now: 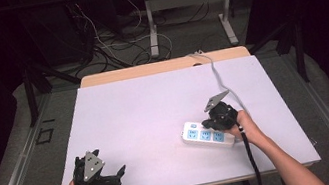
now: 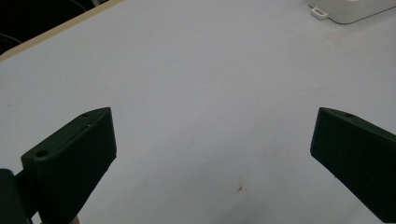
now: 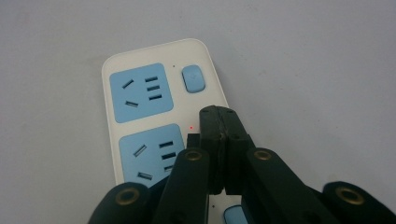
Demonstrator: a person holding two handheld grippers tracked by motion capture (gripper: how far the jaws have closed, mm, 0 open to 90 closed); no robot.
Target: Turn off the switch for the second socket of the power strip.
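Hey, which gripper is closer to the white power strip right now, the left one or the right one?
The right gripper, jaws closed together, hangs directly over the power strip, beside its blue sockets. The left gripper, jaws wide open, is off at the table's near left corner, well apart from the strip.

High view: above near edge, facing forward-down over whole table (image 1: 154, 104). Gripper views: close, low over tabletop. All share the power strip (image 1: 203, 135), upper right in left gripper view.

We see a pale table (image 1: 135, 112) with a wooden far edge, and on it a white power strip (image 1: 209, 135) with blue sockets and a grey cord (image 1: 221, 80) trailing away. Beyond, we find tangled cables (image 1: 108, 43) on the floor beside a second table's metal legs (image 1: 152, 28).
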